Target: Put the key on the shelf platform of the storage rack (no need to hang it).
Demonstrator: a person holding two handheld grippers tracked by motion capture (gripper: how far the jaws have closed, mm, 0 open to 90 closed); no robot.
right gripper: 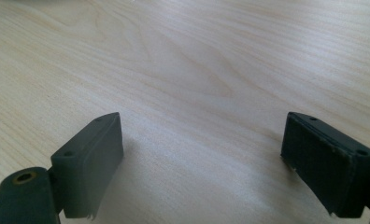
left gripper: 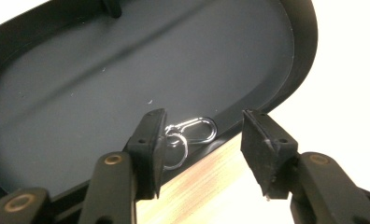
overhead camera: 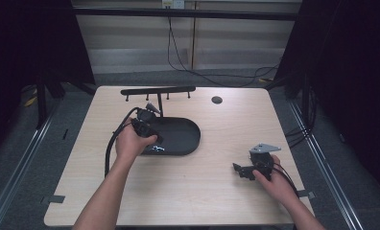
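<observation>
Left gripper (left gripper: 203, 140): your left hand (overhead camera: 130, 142) holds it over the near edge of the tray; its black jaws stand spread, one on each side of the rim, nothing between them
Clip (left gripper: 188, 134): a shiny silver metal snap hook with a round ring on it, lying inside the tray just against the near rim, touching or just beside the left jaw's pad; you see it as a small glint in the high view (overhead camera: 157, 149)
Tray (left gripper: 80, 93): matte black, oval, smooth flat floor with a low raised rim; it is the foot of a stand
Stand (overhead camera: 158, 90): a thin black post rises from the tray's far side and carries a black crossbar with small pegs hanging under it
Right gripper (overhead camera: 237, 168): your right hand (overhead camera: 269, 179) rests it low at the table's right, well apart from the tray; jaws spread wide over bare wood, pads dark and ribbed, a grey three-cornered plate on top
Writing: none you can read
Table (right gripper: 197, 70): pale wood-grain top, smooth, with a round dark grommet (overhead camera: 217, 99) near the far edge
Room: grey floor, dark curtains at both sides, pale wall panels and loose black cables behind
</observation>
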